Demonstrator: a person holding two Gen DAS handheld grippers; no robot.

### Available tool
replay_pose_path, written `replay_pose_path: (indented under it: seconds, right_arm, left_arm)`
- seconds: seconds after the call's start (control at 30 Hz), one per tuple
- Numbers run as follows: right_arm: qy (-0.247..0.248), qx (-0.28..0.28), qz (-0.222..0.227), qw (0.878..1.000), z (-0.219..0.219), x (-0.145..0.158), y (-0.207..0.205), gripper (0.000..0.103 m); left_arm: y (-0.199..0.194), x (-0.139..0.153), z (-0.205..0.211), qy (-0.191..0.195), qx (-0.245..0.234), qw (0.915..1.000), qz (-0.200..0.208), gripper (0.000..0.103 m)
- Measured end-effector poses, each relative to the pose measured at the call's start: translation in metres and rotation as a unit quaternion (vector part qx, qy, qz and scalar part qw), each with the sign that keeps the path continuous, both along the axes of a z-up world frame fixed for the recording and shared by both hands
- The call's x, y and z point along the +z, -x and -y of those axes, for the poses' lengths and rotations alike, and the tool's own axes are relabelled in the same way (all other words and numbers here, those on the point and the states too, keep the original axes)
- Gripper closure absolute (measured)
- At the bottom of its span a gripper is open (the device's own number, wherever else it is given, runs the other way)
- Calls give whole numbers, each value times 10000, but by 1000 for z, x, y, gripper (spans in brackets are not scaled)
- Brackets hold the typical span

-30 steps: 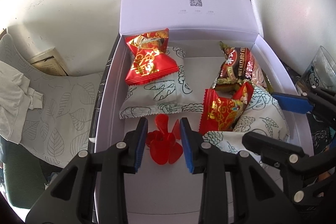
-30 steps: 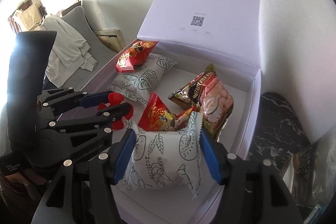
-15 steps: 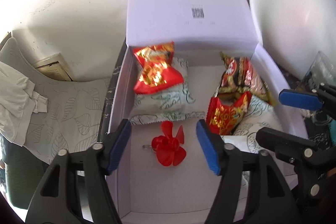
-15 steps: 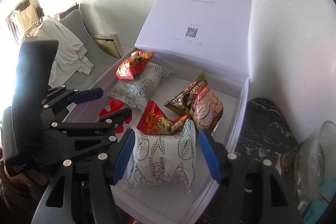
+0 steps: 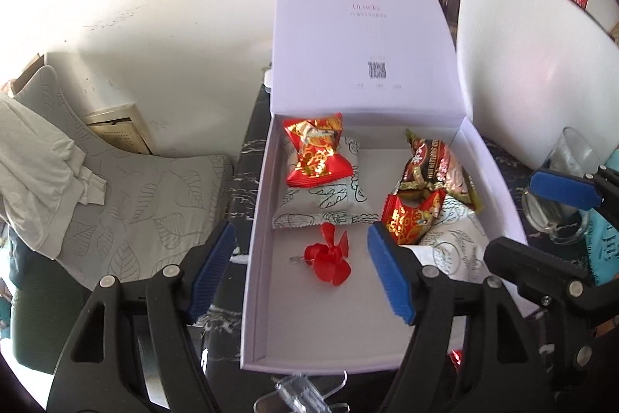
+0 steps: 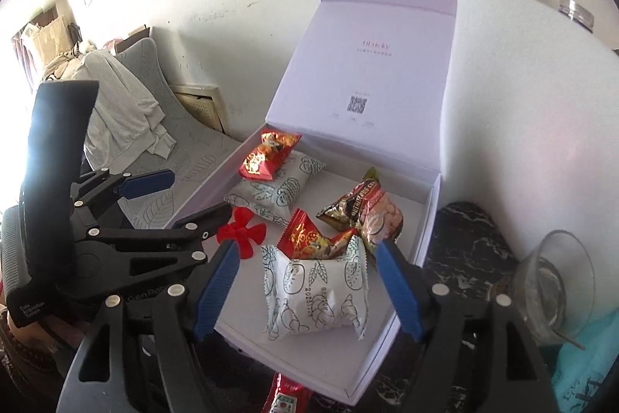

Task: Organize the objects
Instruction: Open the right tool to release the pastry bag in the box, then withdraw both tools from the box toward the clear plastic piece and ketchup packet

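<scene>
Sitting open on the dark marble worktop (image 6: 472, 239), the white gift box (image 5: 255, 258) props its lid upright so snacks can drop in. White leaf-print packets (image 6: 315, 291) carry the red candies (image 5: 315, 157), probably just stacked to save room. Left tongs (image 5: 300, 269) hang spread wide over the little red flower clip (image 5: 329, 258); right tongs (image 6: 307, 283) are spread around the near packet, both empty.

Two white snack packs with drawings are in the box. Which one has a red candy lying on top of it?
The far-left white pack: a red candy lies on top of it. The near-right pack only has a red candy tucked against its far edge.
</scene>
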State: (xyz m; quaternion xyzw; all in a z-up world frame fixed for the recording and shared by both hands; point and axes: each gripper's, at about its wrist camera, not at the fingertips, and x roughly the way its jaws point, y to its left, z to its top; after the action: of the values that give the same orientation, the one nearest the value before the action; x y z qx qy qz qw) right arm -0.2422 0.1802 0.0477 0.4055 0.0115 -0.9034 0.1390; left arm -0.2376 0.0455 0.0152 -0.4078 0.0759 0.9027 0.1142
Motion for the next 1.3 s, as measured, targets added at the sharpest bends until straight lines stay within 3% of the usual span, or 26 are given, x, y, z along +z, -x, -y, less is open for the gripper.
replay_pose_path:
  seconds: [0.43,0.7,1.0,1.3]
  right_arm:
    - [23,-24,-422,9991,-4,53,-59,18]
    - [61,-193,-652,9977,-11,77,-97,18]
    - [30,-138,-784,9968,-13,86,-136,18]
    - [67,-166,-671,9976,-20,73,-166,18]
  left_arm:
    - [-56,51,22,-56,131,9996,-233,33]
    - [-99,82,36,-354,215,9975,-577,28]
    - [-137,100,38,-202,315,9961,-793,19]
    - [-169,89,31,-21,290,9966,-768,18]
